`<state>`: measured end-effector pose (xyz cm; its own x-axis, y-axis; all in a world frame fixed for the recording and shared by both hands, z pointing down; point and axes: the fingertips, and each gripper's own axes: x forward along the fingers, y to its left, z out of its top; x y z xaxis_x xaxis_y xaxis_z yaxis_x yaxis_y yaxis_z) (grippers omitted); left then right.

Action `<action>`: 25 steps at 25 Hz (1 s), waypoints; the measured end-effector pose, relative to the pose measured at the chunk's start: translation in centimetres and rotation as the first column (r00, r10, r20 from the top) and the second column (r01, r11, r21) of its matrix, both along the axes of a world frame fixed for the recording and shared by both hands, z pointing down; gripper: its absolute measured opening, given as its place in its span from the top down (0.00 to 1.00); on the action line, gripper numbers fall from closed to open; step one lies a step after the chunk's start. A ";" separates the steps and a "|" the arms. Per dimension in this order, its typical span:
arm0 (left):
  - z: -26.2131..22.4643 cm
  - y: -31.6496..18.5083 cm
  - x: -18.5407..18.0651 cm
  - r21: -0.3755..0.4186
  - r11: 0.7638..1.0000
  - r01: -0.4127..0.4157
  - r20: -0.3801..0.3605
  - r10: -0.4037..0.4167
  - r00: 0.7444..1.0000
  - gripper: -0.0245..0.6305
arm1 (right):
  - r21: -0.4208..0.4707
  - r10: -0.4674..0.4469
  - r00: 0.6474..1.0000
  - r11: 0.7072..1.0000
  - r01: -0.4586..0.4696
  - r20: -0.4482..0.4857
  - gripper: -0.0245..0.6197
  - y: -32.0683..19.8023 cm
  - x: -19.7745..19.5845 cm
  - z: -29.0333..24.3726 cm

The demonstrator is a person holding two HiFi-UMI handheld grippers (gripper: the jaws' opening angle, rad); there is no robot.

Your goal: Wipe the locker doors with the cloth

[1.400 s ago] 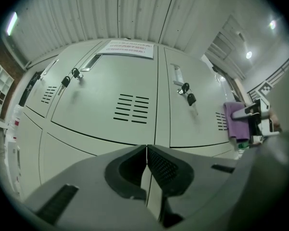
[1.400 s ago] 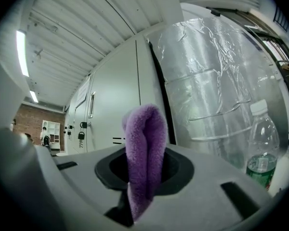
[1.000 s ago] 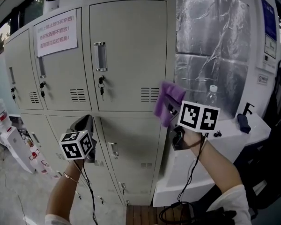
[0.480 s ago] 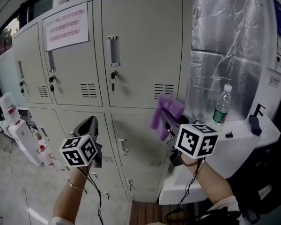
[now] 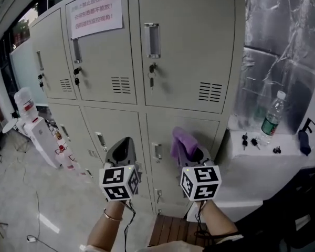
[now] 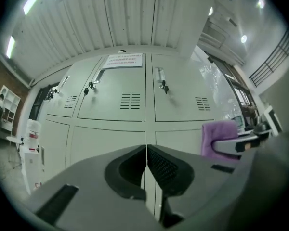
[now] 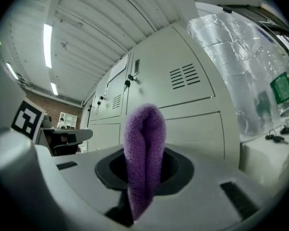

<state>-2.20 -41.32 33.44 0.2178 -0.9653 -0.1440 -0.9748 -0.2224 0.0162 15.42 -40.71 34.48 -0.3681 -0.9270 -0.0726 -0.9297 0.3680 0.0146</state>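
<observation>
Grey metal lockers (image 5: 184, 51) fill the head view, with upper doors, lower doors and keys in the locks. My right gripper (image 5: 188, 150) is shut on a folded purple cloth (image 5: 179, 142), held low in front of the lower right locker door (image 5: 199, 140) and apart from it. In the right gripper view the cloth (image 7: 144, 153) stands up between the jaws. My left gripper (image 5: 123, 150) hangs beside it at the left, shut on nothing, its fingertips (image 6: 146, 165) pressed together. The purple cloth (image 6: 219, 137) also shows in the left gripper view, at the right.
A white counter (image 5: 268, 161) at the right carries a water bottle (image 5: 270, 119) and keys (image 5: 247, 139) before a foil-covered wall (image 5: 283, 46). A paper notice (image 5: 93, 10) hangs on an upper door. A white object (image 5: 34, 130) leans at the left on the tiled floor.
Both grippers have dropped lower and come closer together; the cloth moved down from the upper door's vent level to the lower door. The view has shifted right and back.
</observation>
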 end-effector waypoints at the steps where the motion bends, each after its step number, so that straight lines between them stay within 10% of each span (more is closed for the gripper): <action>1: 0.8 0.2 0.0 -0.002 1.000 0.014 0.002 -0.014 1.000 0.95 | -0.004 -0.004 1.000 1.000 0.004 0.001 0.86 -0.1 -0.6 0.6; 25: 7.3 0.6 -4.4 -0.072 0.986 0.148 -0.112 -0.156 0.981 0.95 | -0.077 -0.070 0.997 0.995 0.069 -0.014 0.87 -1.9 -5.6 7.2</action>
